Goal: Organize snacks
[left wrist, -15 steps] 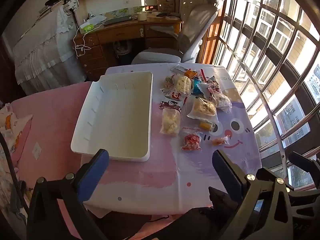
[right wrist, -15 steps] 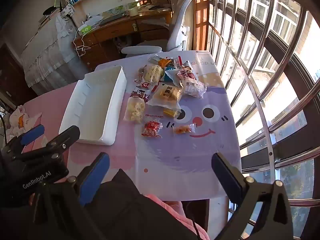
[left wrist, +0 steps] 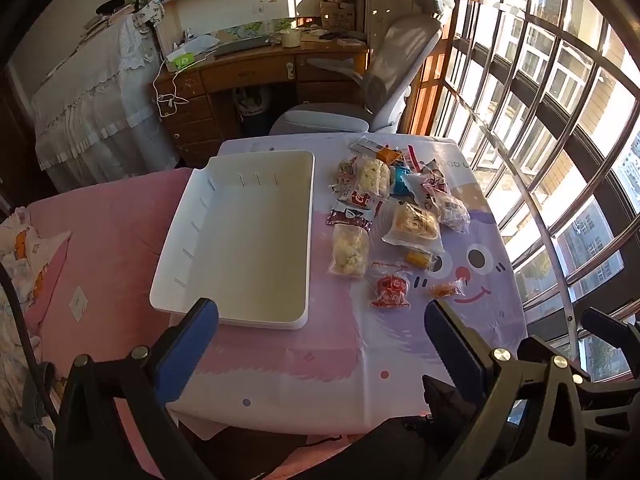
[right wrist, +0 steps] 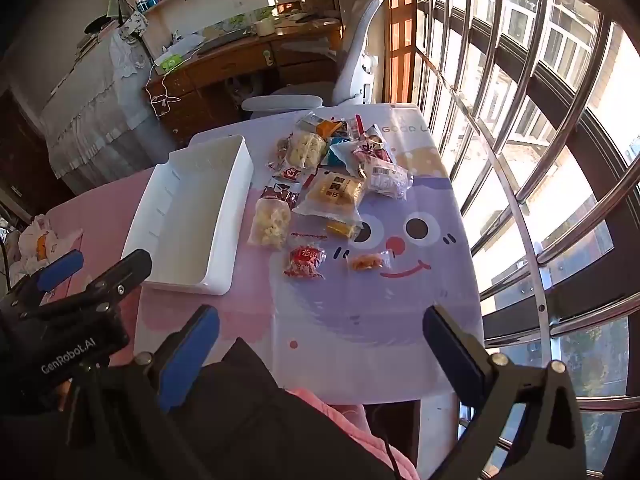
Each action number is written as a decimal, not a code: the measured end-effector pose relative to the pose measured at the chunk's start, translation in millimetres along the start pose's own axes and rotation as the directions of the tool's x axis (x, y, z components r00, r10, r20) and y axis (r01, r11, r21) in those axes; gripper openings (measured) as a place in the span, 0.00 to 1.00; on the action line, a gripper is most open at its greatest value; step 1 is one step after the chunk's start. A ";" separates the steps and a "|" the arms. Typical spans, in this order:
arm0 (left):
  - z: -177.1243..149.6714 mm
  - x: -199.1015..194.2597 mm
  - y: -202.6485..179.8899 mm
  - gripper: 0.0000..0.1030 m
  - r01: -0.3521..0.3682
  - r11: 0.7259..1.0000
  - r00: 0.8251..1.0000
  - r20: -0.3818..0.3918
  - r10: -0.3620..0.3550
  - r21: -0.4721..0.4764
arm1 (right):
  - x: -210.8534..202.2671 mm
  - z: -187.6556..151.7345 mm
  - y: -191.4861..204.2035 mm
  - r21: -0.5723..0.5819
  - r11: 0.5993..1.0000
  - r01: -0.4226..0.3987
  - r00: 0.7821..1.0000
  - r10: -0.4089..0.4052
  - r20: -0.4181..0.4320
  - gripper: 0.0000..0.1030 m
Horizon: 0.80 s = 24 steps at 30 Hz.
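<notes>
An empty white tray [left wrist: 240,312] [right wrist: 216,280] lies on the left half of the table. To its right lies a heap of several snack packets: a clear popcorn bag [left wrist: 349,251] [right wrist: 270,226], a red packet [left wrist: 390,291] [right wrist: 304,265], a small orange one [left wrist: 446,289] [right wrist: 366,261] and a biscuit pack [left wrist: 414,222] [right wrist: 335,192]. My left gripper [left wrist: 320,344] hangs open above the table's near edge, nothing between its blue fingers. My right gripper [right wrist: 320,344] is open too, over the near edge in front of the snacks. The left gripper [right wrist: 72,280] shows at the left of the right wrist view.
The table wears a pink and purple cartoon cloth [left wrist: 320,368] [right wrist: 360,320]. A grey office chair [left wrist: 360,108] and a wooden desk [left wrist: 248,76] stand behind it. A barred window [right wrist: 540,160] runs along the right. A pink bed [left wrist: 100,248] borders the left.
</notes>
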<state>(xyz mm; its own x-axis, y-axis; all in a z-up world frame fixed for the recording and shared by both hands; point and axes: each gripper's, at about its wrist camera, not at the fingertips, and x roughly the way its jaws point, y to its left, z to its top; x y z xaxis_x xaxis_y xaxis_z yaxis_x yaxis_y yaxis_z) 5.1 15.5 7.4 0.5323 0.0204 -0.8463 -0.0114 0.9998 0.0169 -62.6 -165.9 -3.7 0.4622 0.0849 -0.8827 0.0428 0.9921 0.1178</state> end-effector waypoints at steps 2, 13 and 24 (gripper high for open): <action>0.9 -5.6 -7.5 0.99 -0.009 1.000 1.000 0.004 0.009 0.005 | 0.1 0.4 0.2 0.000 1.000 -0.001 1.000 0.001 0.000 0.99; 1.7 -4.2 -6.3 0.99 -0.003 1.000 1.000 0.012 0.003 -0.001 | -0.1 1.4 1.4 0.002 1.000 -0.001 1.000 0.001 0.004 0.99; 1.9 -4.3 -6.7 0.99 0.000 1.000 1.000 0.015 0.000 -0.002 | -1.2 0.8 2.2 0.003 1.000 -0.001 1.000 0.001 0.005 0.99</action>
<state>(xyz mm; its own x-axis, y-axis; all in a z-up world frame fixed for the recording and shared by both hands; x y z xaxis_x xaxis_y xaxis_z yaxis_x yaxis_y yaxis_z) 4.5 8.7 12.0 0.5446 0.0208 -0.8384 -0.0132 0.9998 0.0163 -62.3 -163.9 -2.1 0.4667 0.0853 -0.8803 0.0447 0.9918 0.1198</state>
